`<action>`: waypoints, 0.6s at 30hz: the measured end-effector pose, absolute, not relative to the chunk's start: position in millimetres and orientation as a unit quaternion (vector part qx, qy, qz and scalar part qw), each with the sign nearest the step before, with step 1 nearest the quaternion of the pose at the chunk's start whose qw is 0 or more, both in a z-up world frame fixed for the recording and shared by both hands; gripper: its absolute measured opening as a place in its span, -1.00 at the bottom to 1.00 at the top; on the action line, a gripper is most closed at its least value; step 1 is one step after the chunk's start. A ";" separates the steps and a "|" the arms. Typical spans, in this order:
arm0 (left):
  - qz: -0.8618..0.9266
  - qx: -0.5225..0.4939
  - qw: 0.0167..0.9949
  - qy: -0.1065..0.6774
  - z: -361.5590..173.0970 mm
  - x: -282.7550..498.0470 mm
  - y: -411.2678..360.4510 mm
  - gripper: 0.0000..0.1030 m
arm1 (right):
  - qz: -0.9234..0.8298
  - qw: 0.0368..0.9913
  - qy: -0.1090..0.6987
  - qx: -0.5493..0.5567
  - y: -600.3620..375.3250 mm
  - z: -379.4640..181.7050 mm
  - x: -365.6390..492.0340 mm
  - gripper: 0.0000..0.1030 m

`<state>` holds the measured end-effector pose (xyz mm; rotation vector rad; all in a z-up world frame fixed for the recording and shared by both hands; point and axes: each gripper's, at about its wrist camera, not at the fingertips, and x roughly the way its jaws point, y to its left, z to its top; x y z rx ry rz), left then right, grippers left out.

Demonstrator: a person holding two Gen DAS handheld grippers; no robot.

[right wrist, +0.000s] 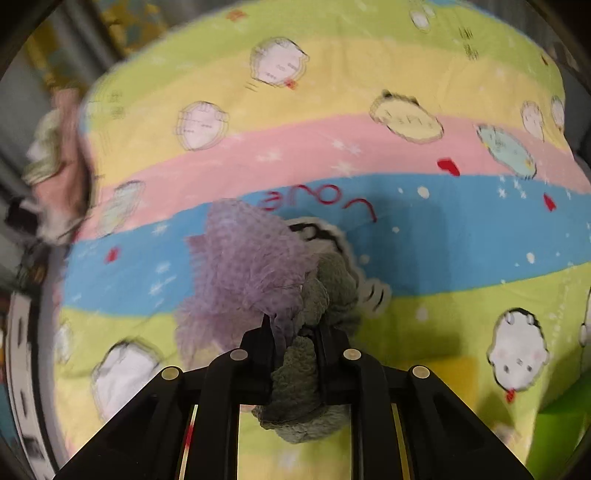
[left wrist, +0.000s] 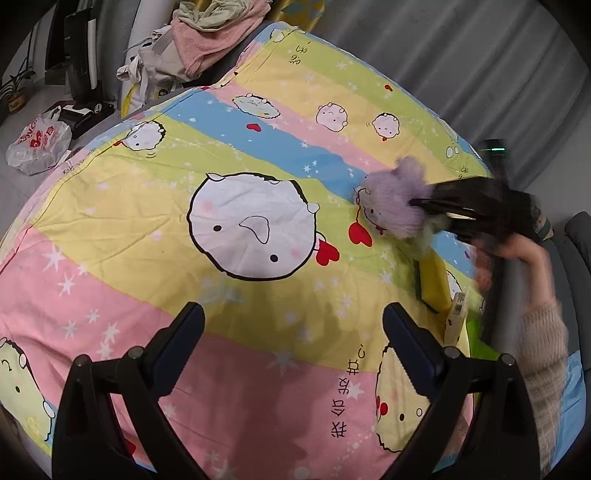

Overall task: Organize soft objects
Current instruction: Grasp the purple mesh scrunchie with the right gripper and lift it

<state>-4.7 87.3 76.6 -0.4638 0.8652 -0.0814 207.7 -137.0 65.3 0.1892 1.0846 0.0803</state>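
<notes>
A striped cartoon quilt (left wrist: 258, 155) in pink, yellow, green and blue bands, printed with round white faces, red hearts and stars, fills both wrist views and covers the whole work surface. At its far edge in the left wrist view lies a heap of clothes (left wrist: 207, 33), pink towelling on top, and beyond the quilt's left side a white plastic bag (left wrist: 38, 146) with red print sits on the floor. A person's hand (left wrist: 524, 258) in a knitted beige sleeve (left wrist: 543, 350) grips the handle of the right gripper (right wrist: 291, 328), whose jaws are pinched tight on a fluffy purple soft toy (left wrist: 399, 199) with a grey-green plush part (right wrist: 295, 384) bunched between the fingers; the toy sits low over the quilt's blue and green bands, toward the right side in the left wrist view, though whether it touches the cloth cannot be told. The left gripper (left wrist: 293, 314) hangs over the pink band with its jaws spread wide and nothing between them. Just beside the right hand, a yellow flat object (left wrist: 437, 284) and a small white tag (left wrist: 456, 314) lie on the quilt.
</notes>
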 end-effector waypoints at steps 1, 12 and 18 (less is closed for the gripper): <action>-0.038 -0.224 0.880 0.417 76.1 -4.9 87.3 0.88 | 0.054 0.856 0.508 0.087 -135.7 75.9 194.2 -0.64; -0.034 -0.230 0.877 0.421 74.9 -15.2 89.2 0.88 | 0.182 0.839 0.512 0.029 -117.5 105.1 46.8 -0.63; -0.048 -0.217 0.871 0.438 65.2 -20.4 76.1 0.88 | 0.142 0.818 0.556 0.045 -132.6 50.3 12.6 0.01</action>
